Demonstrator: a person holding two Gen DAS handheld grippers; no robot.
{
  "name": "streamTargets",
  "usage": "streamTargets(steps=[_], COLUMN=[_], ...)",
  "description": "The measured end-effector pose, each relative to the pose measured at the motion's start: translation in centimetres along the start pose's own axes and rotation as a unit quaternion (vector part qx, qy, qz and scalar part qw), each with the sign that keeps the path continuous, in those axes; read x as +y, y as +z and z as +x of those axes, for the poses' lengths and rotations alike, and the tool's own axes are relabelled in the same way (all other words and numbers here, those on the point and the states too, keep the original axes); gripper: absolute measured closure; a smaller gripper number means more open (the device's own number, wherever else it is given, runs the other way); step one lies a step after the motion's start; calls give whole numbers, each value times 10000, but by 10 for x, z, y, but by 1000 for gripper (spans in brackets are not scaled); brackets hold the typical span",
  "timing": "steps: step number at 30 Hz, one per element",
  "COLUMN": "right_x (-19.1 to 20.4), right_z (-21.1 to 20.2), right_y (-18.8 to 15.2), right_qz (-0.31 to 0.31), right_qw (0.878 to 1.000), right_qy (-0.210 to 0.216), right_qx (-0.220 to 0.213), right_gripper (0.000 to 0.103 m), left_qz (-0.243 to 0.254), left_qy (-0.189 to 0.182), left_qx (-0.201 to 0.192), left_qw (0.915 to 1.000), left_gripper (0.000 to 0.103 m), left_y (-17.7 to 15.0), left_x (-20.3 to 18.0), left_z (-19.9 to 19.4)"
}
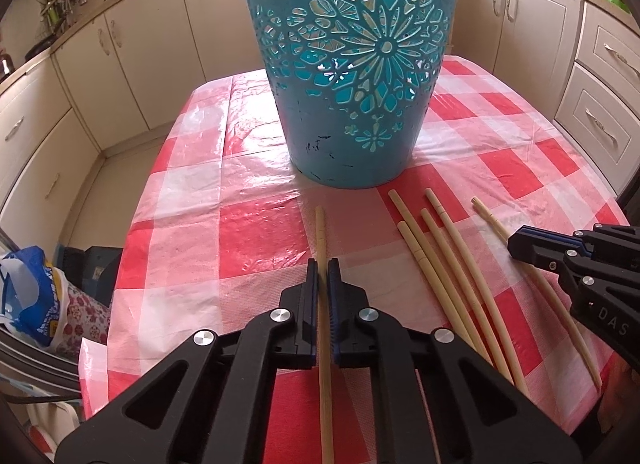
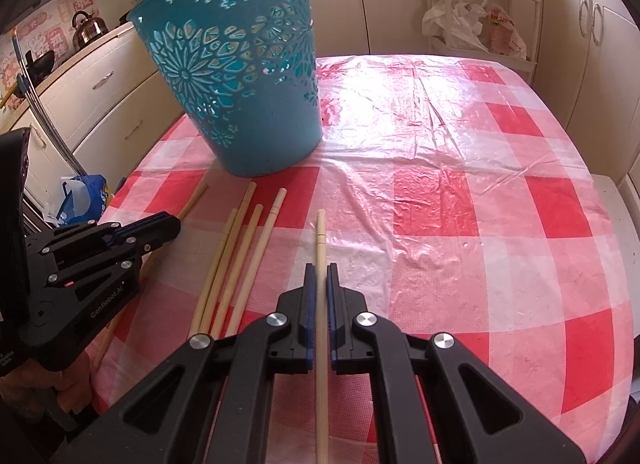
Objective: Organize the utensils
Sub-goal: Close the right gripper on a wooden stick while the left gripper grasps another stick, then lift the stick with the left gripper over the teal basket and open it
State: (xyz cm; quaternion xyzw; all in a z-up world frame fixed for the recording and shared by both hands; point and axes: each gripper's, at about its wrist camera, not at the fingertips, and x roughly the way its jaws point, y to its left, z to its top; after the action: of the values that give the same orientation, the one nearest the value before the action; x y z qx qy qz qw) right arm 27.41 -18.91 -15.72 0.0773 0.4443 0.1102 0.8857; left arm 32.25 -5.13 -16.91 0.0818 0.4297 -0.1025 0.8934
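Observation:
A tall teal cut-out basket [image 1: 352,76] stands on the red-and-white checked tablecloth [image 1: 256,232]; it also shows in the right wrist view [image 2: 244,76]. Several pale wooden chopsticks [image 1: 444,260] lie in front of it, also seen from the right [image 2: 236,260]. My left gripper [image 1: 323,268] is shut on one chopstick [image 1: 321,232], which runs forward between the pads. My right gripper [image 2: 320,274] is shut on another chopstick [image 2: 320,232]. Each gripper shows in the other's view: the right gripper [image 1: 516,242] at the right edge, the left gripper [image 2: 168,228] at the left edge.
Cream kitchen cabinets [image 1: 132,64] surround the table. A blue-and-white bag [image 1: 32,300] sits below the table's left edge. A rack with plastic bags [image 2: 476,24] stands behind the table. A kettle [image 2: 86,28] sits on the left counter.

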Motion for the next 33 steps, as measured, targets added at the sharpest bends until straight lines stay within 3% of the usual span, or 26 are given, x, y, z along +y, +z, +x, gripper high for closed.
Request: streamTargets(steps=[20,33], right_x=[-20,-20], right_z=[-2,-1], right_y=[-1,0], right_qz=[454,430], right_qw=[9987,9989], right_qy=[160,143], right_qx=[-138,-131], right_gripper=[97,97], left_qz=[-197,-156], left_qy=[-183,-326], left_qx=[-299,-570], left_qw=[9992,9977], left_gripper=[98,98], left_y=[0,7], left_x=[7,0], left_z=[-14,-38])
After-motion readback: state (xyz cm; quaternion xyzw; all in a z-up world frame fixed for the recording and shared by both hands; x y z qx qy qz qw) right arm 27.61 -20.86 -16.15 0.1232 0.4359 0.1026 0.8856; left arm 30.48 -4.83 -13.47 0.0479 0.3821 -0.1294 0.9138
